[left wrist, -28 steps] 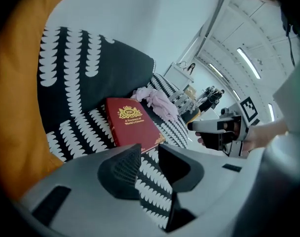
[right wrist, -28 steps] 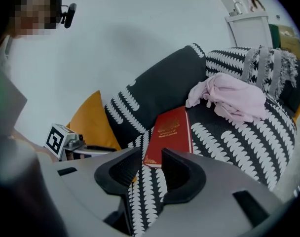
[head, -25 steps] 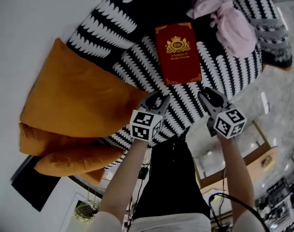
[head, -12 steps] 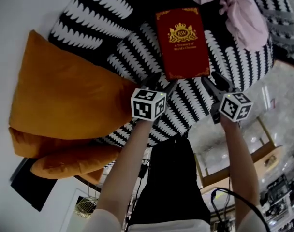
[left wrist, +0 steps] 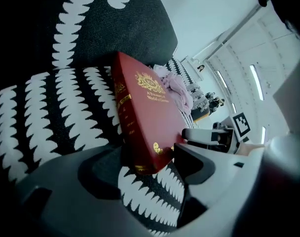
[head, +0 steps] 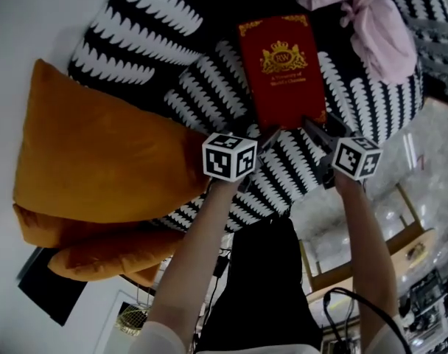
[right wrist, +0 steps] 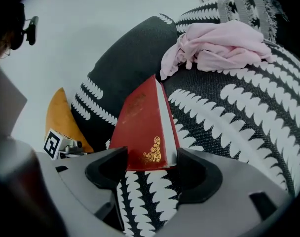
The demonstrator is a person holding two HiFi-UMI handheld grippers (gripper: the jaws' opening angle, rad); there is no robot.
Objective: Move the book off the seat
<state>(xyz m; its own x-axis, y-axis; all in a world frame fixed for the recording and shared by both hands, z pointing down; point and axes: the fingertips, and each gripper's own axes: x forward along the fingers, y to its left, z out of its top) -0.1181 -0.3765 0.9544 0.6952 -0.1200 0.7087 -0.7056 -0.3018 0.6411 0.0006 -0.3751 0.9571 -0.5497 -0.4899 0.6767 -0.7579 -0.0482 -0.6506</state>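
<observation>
A red book (head: 283,68) with gold trim lies flat on the black-and-white patterned seat (head: 158,35). My left gripper (head: 262,137) is at the book's near left corner and my right gripper (head: 316,130) at its near right corner. In the left gripper view the book (left wrist: 145,117) has its corner between the left gripper's (left wrist: 147,158) jaws, which are opening. In the right gripper view the book's (right wrist: 145,127) near edge sits between the right gripper's (right wrist: 150,166) jaws, which are also opening. Neither pair of pads visibly presses on the cover.
An orange cushion (head: 99,161) leans on the seat's left side. A crumpled pink cloth (head: 371,21) lies on the seat just beyond the book's far right corner. A wooden table (head: 371,264) stands on pale floor at the lower right.
Both grippers have moved forward to the book's near edge. Their jaws have spread wider, and the book's near corners now sit between them.
</observation>
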